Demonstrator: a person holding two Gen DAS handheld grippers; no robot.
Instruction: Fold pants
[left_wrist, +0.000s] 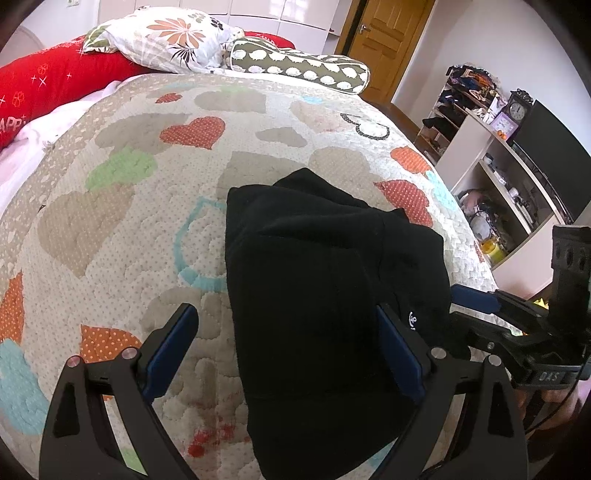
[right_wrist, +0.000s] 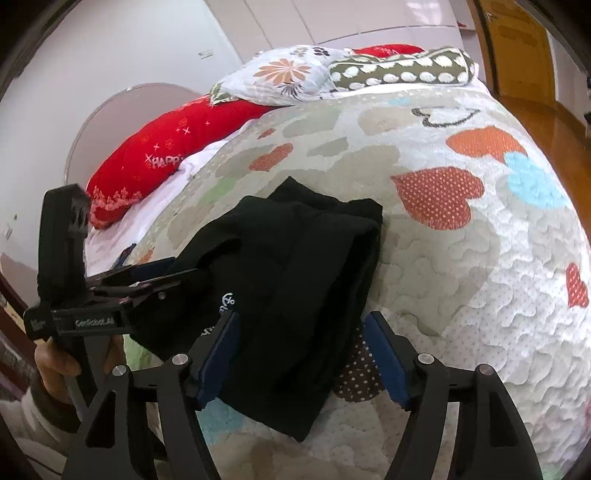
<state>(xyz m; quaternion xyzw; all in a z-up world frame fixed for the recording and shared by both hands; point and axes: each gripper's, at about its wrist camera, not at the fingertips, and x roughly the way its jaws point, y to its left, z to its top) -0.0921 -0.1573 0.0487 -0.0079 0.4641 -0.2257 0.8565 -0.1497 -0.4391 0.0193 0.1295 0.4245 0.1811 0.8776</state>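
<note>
Black pants (left_wrist: 325, 280) lie folded into a thick bundle on the heart-patterned quilt (left_wrist: 122, 229). A small white logo (left_wrist: 413, 320) shows near their right edge. My left gripper (left_wrist: 288, 336) stands wide open over the near left part of the bundle; its left pad is over bare quilt, clear of the cloth. From the right wrist view, the pants (right_wrist: 295, 266) run between the fingers of my right gripper (right_wrist: 303, 354), which is open, its right pad apart from the cloth. Each gripper shows in the other's view: the right gripper (left_wrist: 469, 314), the left gripper (right_wrist: 166, 273).
At the head of the bed are a red pillow (left_wrist: 55, 85), a floral pillow (left_wrist: 173, 37) and a dotted bolster (left_wrist: 299, 66). Open shelves (left_wrist: 509, 173) with clutter stand past the bed's right edge, and a wooden door (left_wrist: 388, 40) behind. A hand (right_wrist: 55, 365) holds the left gripper.
</note>
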